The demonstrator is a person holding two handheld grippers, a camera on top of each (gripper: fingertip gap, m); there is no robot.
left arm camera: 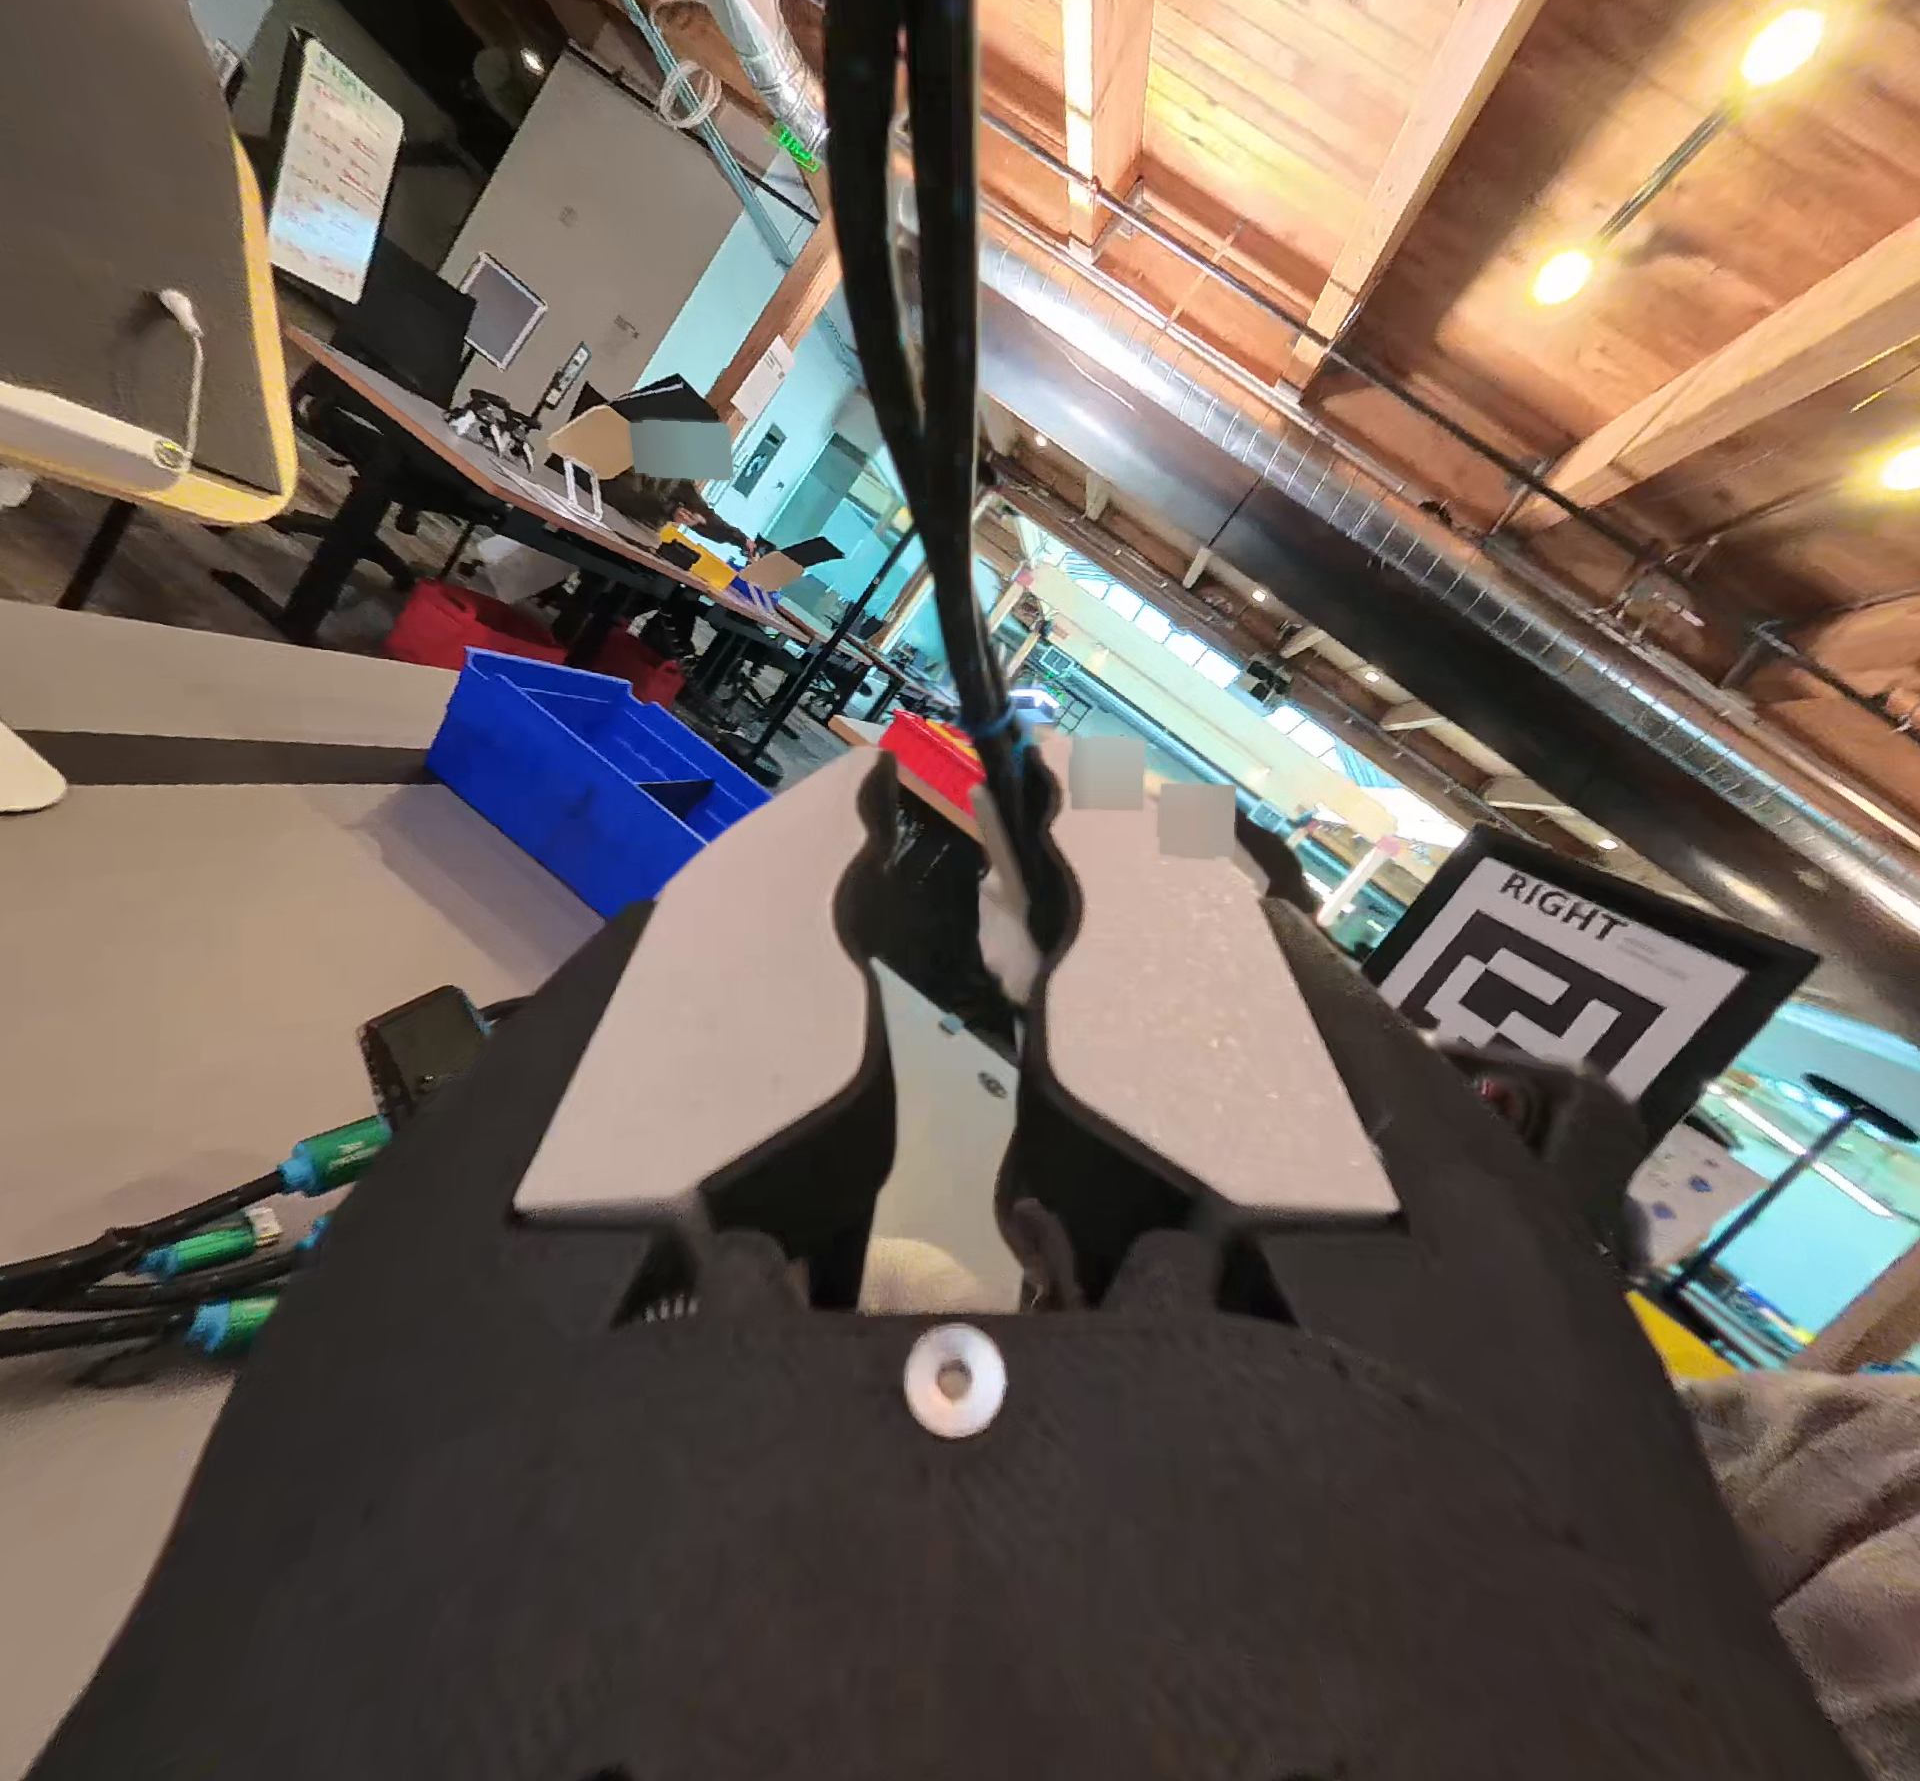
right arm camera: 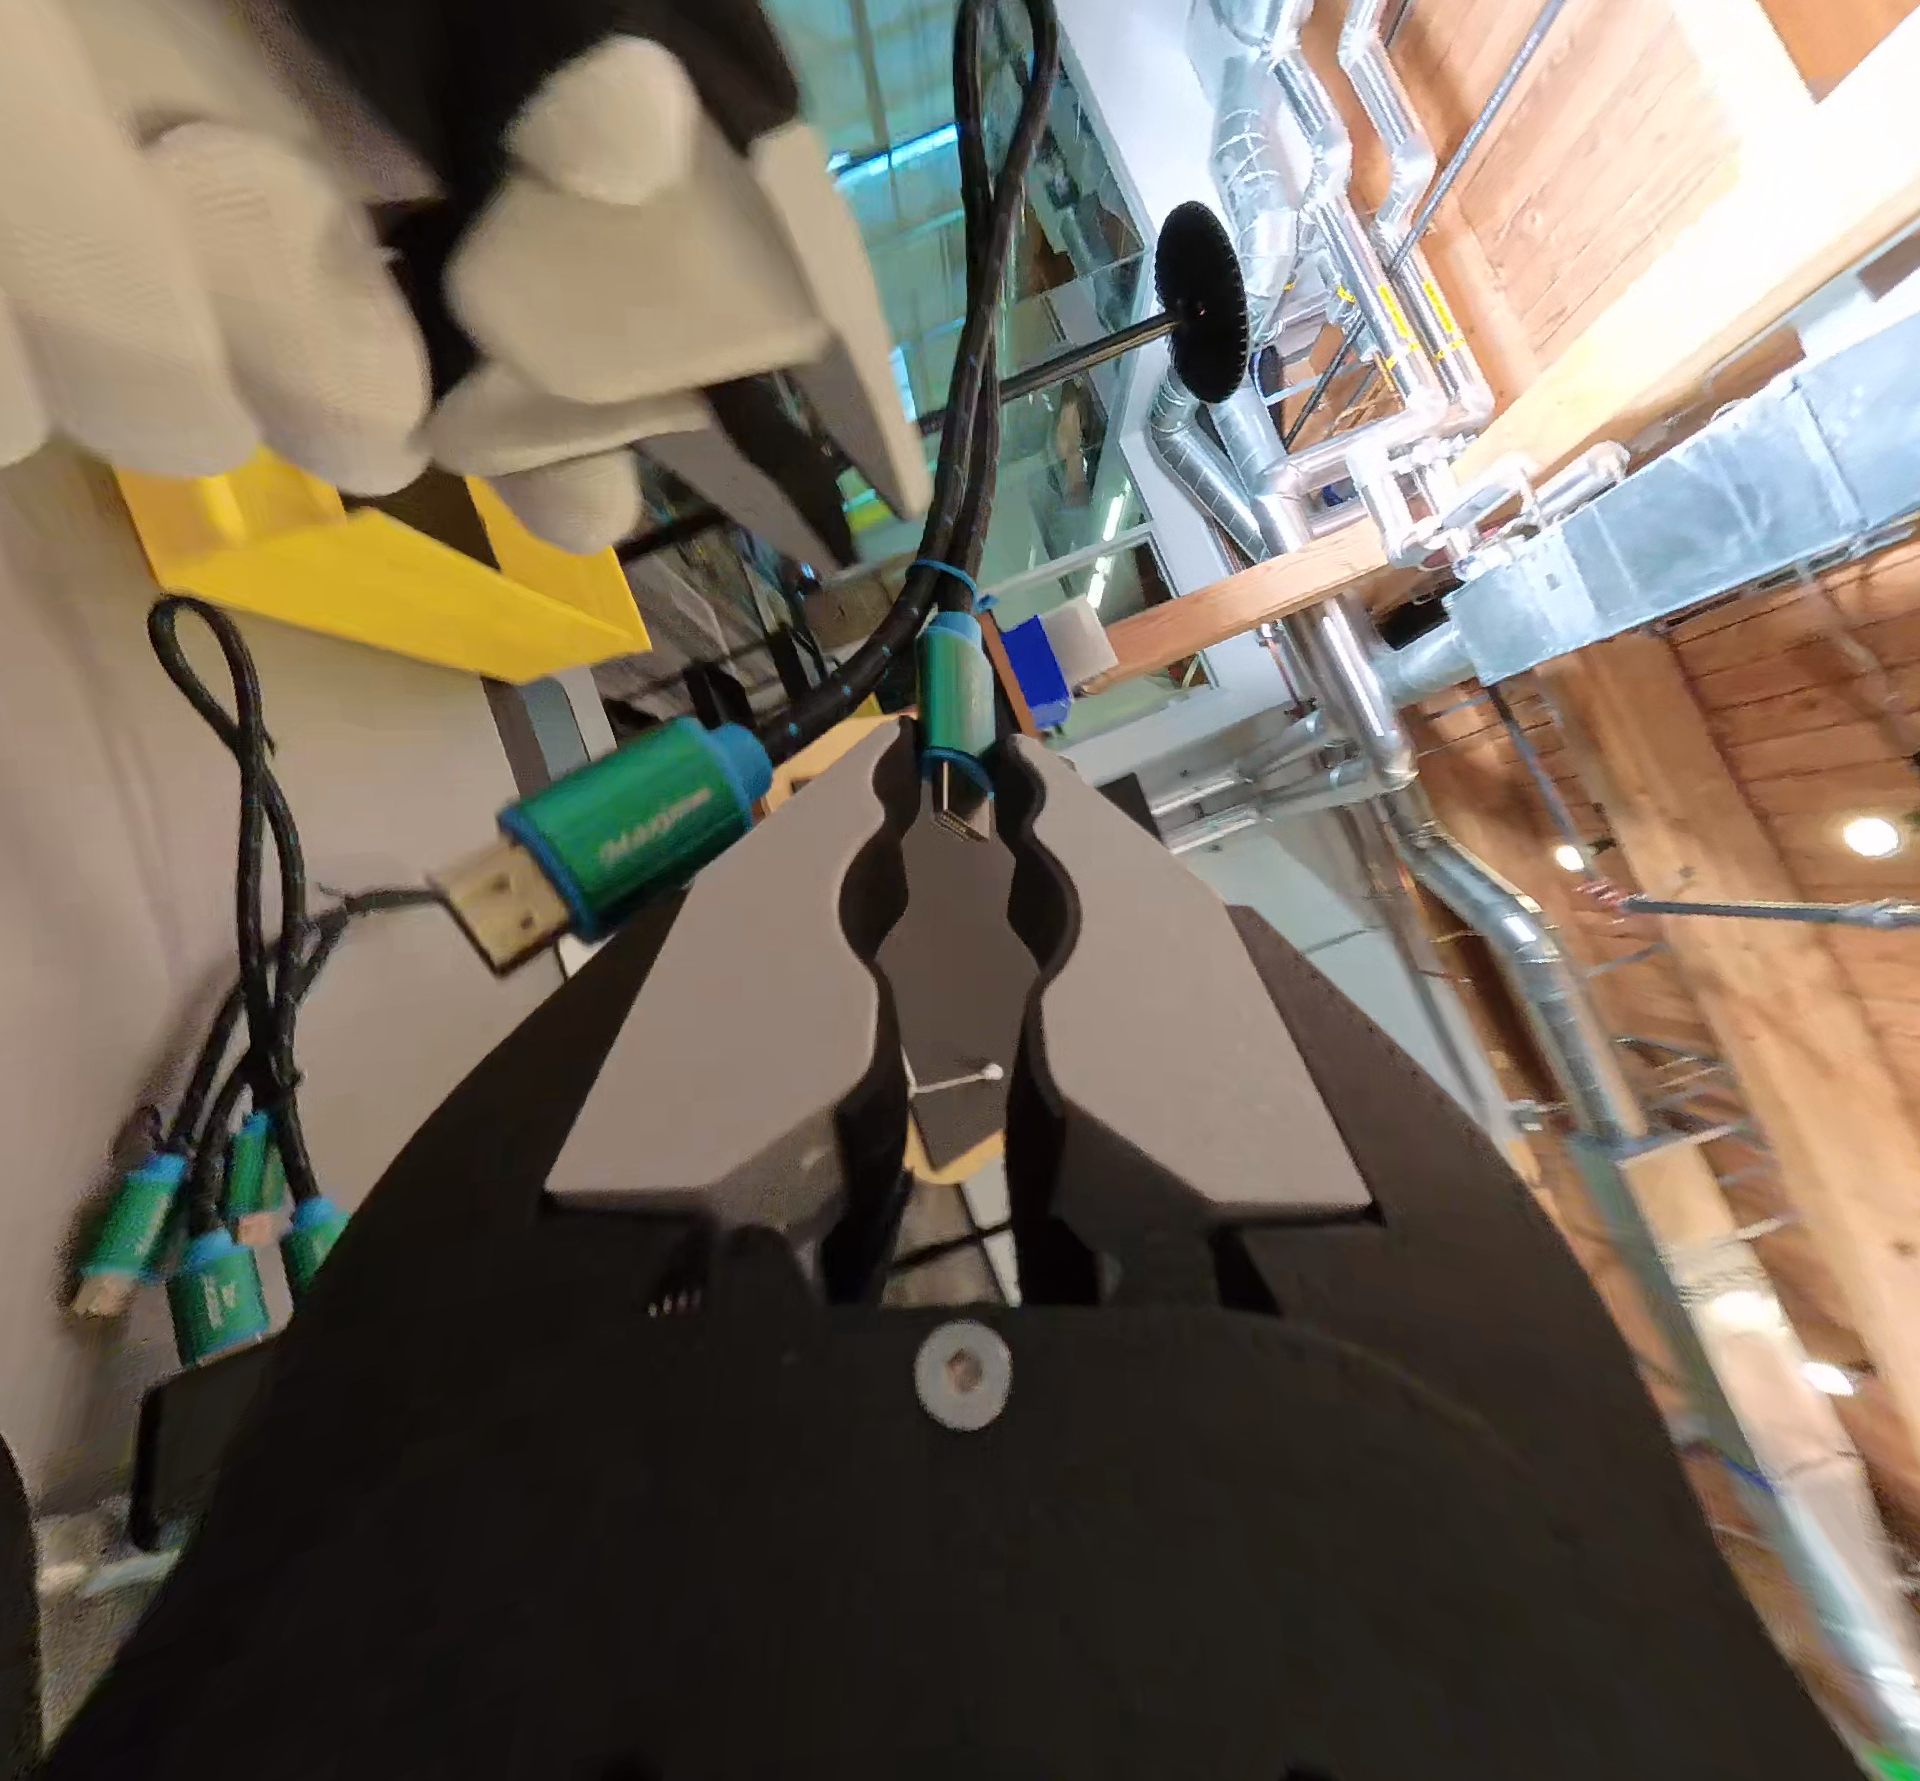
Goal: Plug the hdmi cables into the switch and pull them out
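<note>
Cables (left arm camera: 914,381) are hanging from my left claw (left arm camera: 961,858), which is pinching them; my right claw (right arm camera: 956,786) is maybe squeezing a green plug (right arm camera: 958,692), and it could slip.

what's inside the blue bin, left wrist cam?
The blue bin sits on the grey table, its open top facing the camera. Blue inner dividers show, plus one dark wedge-shaped piece near its right end. The bin's floor is hidden by its front wall and the left gripper.

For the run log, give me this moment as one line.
left gripper: shut on cable bundle | right gripper: shut on green plug | switch: unseen
</note>
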